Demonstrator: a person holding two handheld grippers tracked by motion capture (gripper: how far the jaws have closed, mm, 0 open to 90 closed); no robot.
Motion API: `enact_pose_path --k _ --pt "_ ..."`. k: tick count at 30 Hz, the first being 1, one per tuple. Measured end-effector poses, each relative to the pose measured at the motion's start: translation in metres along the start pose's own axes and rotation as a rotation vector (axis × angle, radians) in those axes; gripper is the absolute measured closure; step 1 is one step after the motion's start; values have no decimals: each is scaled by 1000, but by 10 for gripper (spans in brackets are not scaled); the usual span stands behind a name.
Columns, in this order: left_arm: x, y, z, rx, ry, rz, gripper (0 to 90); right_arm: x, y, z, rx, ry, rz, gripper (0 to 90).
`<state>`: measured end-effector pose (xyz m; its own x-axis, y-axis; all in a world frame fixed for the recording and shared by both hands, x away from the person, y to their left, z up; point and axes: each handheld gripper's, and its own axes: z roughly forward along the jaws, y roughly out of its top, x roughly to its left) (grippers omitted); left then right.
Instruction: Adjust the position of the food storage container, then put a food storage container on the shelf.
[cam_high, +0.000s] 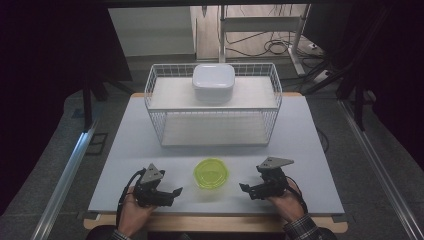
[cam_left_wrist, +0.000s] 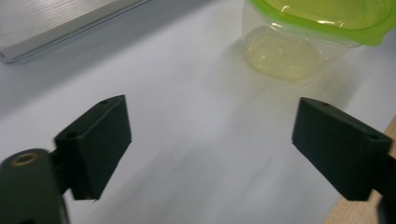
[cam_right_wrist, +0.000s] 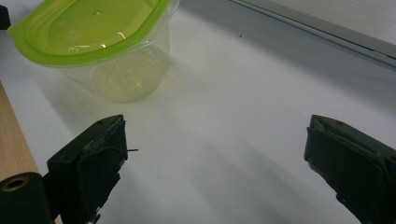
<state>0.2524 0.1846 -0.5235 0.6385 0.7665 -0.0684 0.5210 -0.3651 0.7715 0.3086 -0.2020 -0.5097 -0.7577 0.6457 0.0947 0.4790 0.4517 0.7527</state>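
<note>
**Nothing gripped yet — green-lidded tub waiting between two open grippers**

Early in the work, by the look of it. Sitting on the table (cam_high: 310, 150) near its front edge: a clear tub (cam_high: 211, 173) with a green lid (cam_right_wrist: 91, 28), lid on, untouched. To its 9 o'clock in the high view, the left gripper (cam_high: 175, 192); to its 3 o'clock, the right gripper (cam_high: 243, 188) — both aimed inward at the tub, both near it but apart from it. Jaws of each spread wide, holding nothing, as seen along the black fingers (cam_left_wrist: 95, 140) in the left gripper view and again in the right gripper view, tub up at 11 o'clock there.

At 12 o'clock from the tub, well apart: a white wire rack (cam_high: 214, 107) with a white lidded box (cam_high: 214, 81) on its top shelf, lower shelf bare.

Done so far: approach only. Left to do, judging from the layout: close in, take hold of the tub or its lid, and whatever follows — likely opening it or moving it toward the rack.

No brand, label or readable writing anywhere on tub, lid, box or rack.
</note>
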Motion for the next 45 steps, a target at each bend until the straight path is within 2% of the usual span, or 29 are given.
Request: enact_pose_path --k 4,8,15,20,24,27,31,37,39,45 --pt "-1 -2 0 -12 7 13 42 0 0 1 1 -2 13 44" --pt "-1 -3 1 -22 -2 14 28 -1 1 3 0 11 60 27" --pt "-1 -4 3 -9 0 23 26 0 6 3 -8 28 70 28" --pt "-2 -4 6 5 11 40 26 3 17 3 -21 66 101 22" --pt "-4 -5 8 13 13 50 27 3 25 5 -7 102 132 22" --pt "-5 -5 9 20 16 58 27 1 32 7 10 123 156 80" --pt "-6 -5 10 24 17 63 28 -2 39 10 -4 186 205 165" --pt "-7 -4 10 36 23 87 30 -6 48 21 0 238 259 294" --pt "-7 -4 10 36 24 89 31 -8 50 26 5 243 286 349" --pt "-8 -4 11 40 25 96 34 -12 53 38 24 286 411 496"
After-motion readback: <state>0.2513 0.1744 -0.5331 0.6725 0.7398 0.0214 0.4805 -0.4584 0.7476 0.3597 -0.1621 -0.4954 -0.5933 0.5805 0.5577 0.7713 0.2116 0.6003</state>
